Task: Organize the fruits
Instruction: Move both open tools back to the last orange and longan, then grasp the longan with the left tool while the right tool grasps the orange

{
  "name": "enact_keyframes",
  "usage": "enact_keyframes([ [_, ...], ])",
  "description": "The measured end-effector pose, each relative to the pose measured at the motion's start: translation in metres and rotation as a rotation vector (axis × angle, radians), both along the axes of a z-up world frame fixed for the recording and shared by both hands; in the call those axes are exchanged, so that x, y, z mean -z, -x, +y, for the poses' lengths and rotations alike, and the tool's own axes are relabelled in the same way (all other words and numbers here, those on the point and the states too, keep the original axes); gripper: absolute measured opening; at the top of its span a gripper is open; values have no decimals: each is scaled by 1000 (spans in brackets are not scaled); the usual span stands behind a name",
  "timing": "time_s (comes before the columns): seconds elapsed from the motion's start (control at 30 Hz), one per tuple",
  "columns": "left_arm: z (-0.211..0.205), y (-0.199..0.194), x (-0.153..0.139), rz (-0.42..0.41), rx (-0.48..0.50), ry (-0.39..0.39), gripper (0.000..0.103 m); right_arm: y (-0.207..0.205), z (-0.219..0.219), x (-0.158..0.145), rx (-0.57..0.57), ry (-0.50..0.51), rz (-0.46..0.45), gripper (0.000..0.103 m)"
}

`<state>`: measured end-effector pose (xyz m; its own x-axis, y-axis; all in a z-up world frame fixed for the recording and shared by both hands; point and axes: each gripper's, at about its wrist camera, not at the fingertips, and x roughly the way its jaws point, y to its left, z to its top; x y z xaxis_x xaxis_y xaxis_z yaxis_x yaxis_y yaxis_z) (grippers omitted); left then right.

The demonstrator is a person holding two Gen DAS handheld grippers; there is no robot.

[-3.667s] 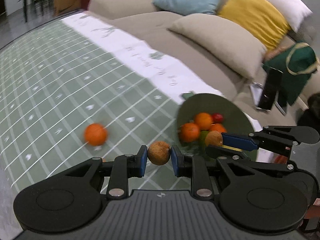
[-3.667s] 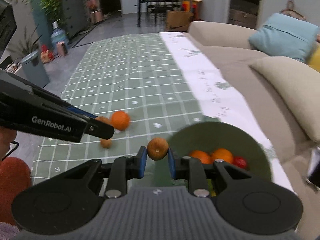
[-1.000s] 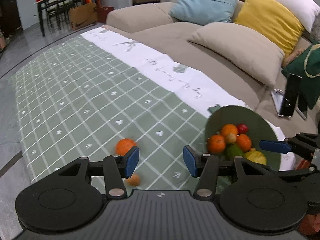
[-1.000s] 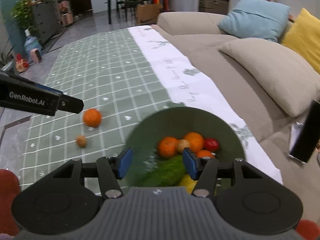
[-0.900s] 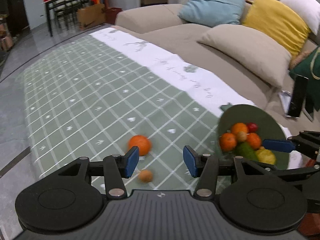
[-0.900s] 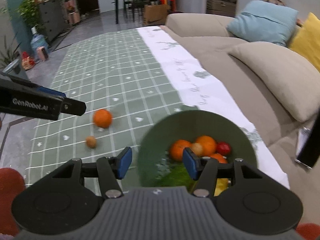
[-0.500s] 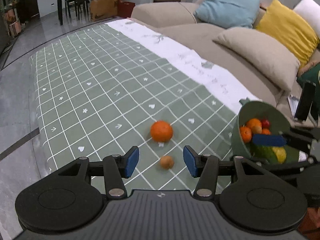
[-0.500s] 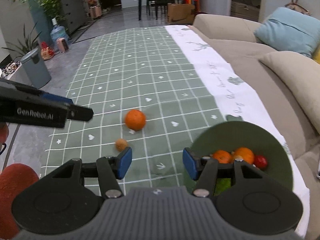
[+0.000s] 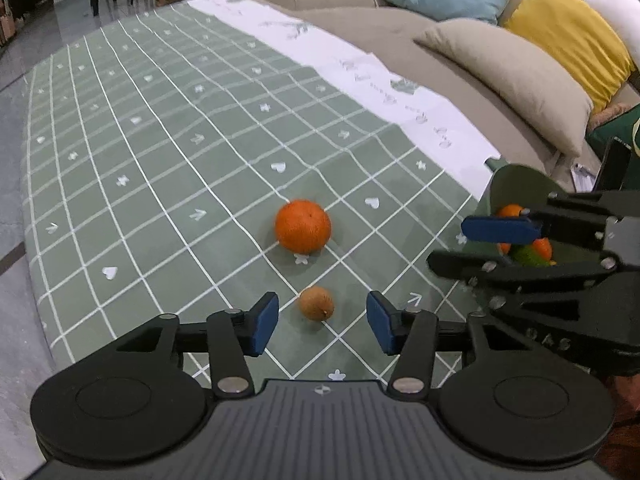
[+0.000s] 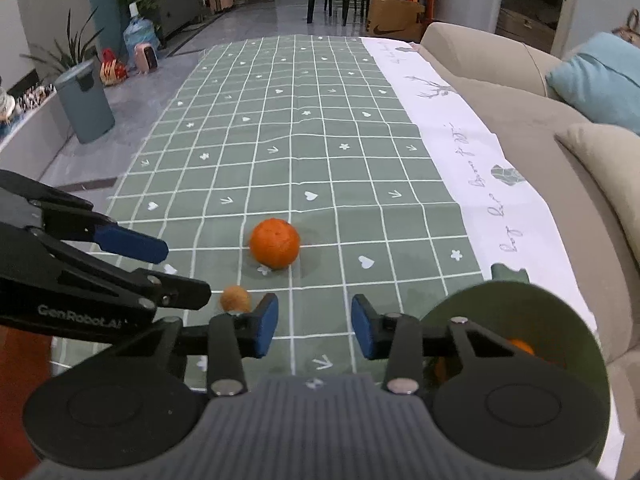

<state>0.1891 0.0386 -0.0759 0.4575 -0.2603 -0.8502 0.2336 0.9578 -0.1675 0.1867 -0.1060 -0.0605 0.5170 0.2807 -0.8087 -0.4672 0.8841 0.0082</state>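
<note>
An orange (image 9: 303, 226) and a small brown fruit (image 9: 315, 303) lie on the green checked cloth (image 9: 160, 152). My left gripper (image 9: 322, 328) is open and empty, with the brown fruit just ahead between its fingertips. My right gripper (image 10: 313, 330) is open and empty; the orange (image 10: 275, 243) lies ahead of it and the brown fruit (image 10: 235, 299) to its left. A green bowl (image 10: 516, 304) holding oranges and other fruit stands at the right; in the left wrist view the bowl (image 9: 520, 188) is partly hidden by the right gripper (image 9: 500, 230).
A beige sofa (image 9: 460, 64) with blue, yellow and beige pillows runs along the cloth's right side. A white strip (image 10: 460, 128) edges the cloth. A grey bin (image 10: 84, 104), plants and a dining table stand on the floor beyond.
Both grippers, once shut on small brown fruits, are now open and empty. They have swung left, away from the bowl, toward the orange and brown fruit on the cloth.
</note>
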Motion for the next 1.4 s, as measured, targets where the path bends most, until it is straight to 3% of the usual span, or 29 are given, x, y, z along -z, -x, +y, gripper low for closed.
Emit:
enact_keyframes([
  [0.3,-10,-26,32,82,26,-11,55,-18,-2,11,4,16,16,30],
  [0.67,-17,-35,52,121,42,-52,34,-29,0,16,9,8,37,30],
  [1.1,18,-34,38,99,-50,-47,30,-50,32,27,-1,-61,87,31],
  [1.23,34,-35,31,90,-90,-49,30,-62,47,36,20,-93,114,42],
  [1.4,45,-34,23,79,-111,-55,30,-73,58,48,38,-92,145,42],
])
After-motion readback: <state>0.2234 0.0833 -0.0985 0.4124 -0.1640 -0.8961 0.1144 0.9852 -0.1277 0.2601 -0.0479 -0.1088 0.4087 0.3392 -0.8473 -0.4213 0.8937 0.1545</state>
